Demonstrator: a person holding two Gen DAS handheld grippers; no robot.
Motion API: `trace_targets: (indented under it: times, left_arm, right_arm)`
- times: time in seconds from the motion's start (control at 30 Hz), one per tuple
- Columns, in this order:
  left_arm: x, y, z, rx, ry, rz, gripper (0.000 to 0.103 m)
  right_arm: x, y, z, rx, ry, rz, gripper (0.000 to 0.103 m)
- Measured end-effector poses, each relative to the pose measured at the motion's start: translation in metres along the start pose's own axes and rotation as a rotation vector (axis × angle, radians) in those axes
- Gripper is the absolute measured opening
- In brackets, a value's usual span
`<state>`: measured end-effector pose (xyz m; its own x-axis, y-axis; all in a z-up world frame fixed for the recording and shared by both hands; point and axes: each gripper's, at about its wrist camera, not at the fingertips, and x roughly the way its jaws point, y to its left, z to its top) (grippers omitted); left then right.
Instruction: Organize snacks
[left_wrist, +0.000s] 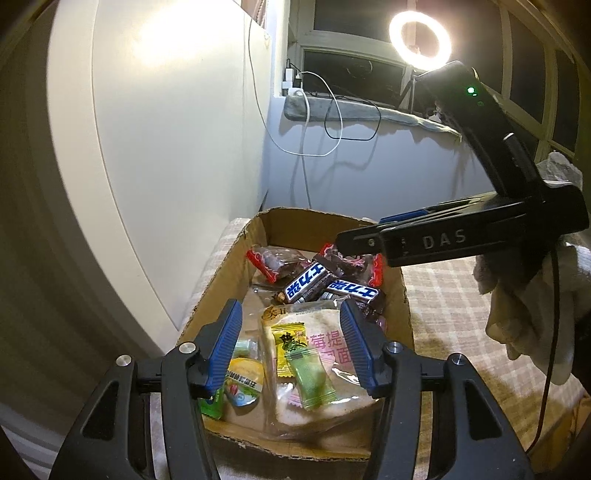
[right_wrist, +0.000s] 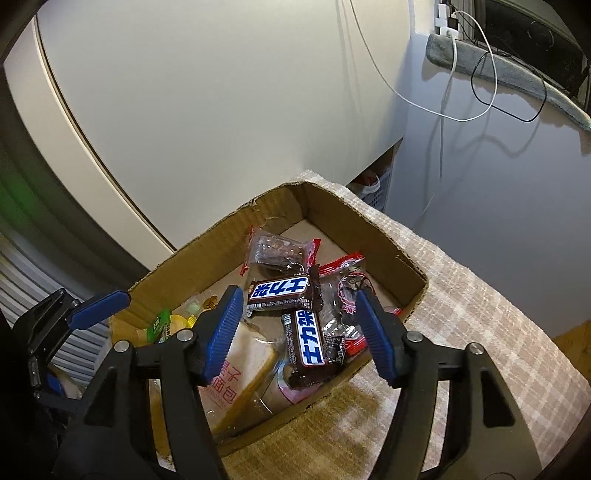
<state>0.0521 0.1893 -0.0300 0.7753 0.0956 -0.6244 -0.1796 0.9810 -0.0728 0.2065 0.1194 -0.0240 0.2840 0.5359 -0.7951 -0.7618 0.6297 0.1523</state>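
While both grippers are hovering over the box (right_wrist: 376, 236) on the checked cloth (right_wrist: 480, 314), the left gripper (left_wrist: 291, 343) is gaping wide and empty above the bread pack (left_wrist: 321, 369) at the near end. The right gripper (right_wrist: 299, 325) is also spread wide, holding nothing, over two bars (right_wrist: 308, 341) lying at right angles mid-box.
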Motion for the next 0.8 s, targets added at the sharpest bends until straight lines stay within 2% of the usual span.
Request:
trace_targets:
  times: [0.1,0.33,0.43,0.67,0.8]
  left_arm:
    - [-0.003,0.001,-0.001,-0.007,-0.003,0.006,0.056]
    - [-0.014,-0.002,-0.002,-0.023,-0.014,0.019,0.056]
    - [-0.021,-0.005,-0.004,-0.029,-0.023,0.026,0.06]
    - [-0.038,-0.011,-0.011,-0.056,-0.037,0.043,0.064]
    - [-0.049,-0.014,-0.015,-0.074,-0.056,0.06,0.067]
  right_arm:
    - [-0.008,0.0,-0.002,0.002,-0.021,-0.007,0.078]
    - [-0.034,0.002,-0.013,0.007,-0.07,-0.01,0.079]
    - [-0.046,0.005,-0.021,0.003,-0.093,-0.009,0.079]
    - [-0.078,0.018,-0.047,-0.049,-0.162,-0.058,0.079]
    - [-0.099,0.026,-0.066,-0.075,-0.215,-0.089,0.089]
